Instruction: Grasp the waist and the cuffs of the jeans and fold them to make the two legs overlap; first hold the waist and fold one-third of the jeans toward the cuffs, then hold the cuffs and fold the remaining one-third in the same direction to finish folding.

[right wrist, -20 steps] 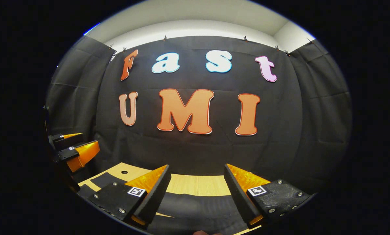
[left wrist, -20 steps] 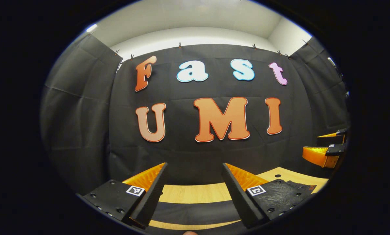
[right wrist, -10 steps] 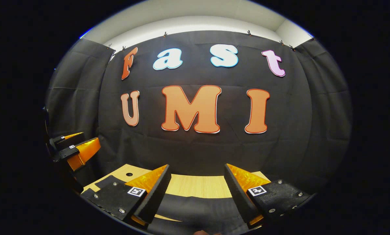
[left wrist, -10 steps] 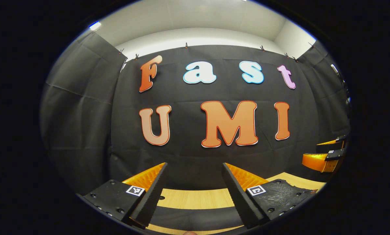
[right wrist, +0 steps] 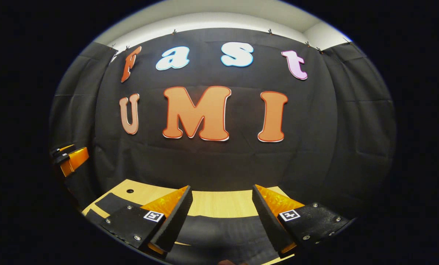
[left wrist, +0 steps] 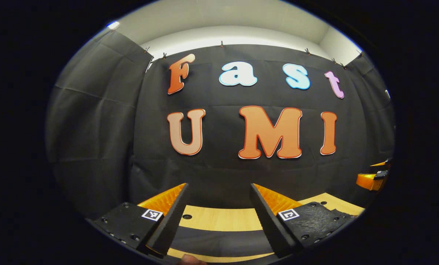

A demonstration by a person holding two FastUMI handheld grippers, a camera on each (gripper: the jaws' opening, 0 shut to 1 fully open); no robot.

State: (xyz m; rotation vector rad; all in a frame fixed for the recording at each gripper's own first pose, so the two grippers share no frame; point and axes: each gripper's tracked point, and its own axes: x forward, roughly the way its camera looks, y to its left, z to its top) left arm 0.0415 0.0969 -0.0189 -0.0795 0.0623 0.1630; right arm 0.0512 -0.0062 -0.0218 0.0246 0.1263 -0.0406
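Hovering above the worktop point(left wrist: 219, 220), both grippers, left point(left wrist: 218, 217) and right point(right wrist: 221, 219), hold wide, empty jaws; dark jeans point(right wrist: 223, 232) lie crosswise just below, seemingly nearer the right.

Both views low over table point(left wrist: 219, 221), level, facing booth wall point(right wrist: 219, 162); share wall, table's far edge.

no readable text, small square coded markers on each claw's fingers point(left wrist: 152, 215), unreadable
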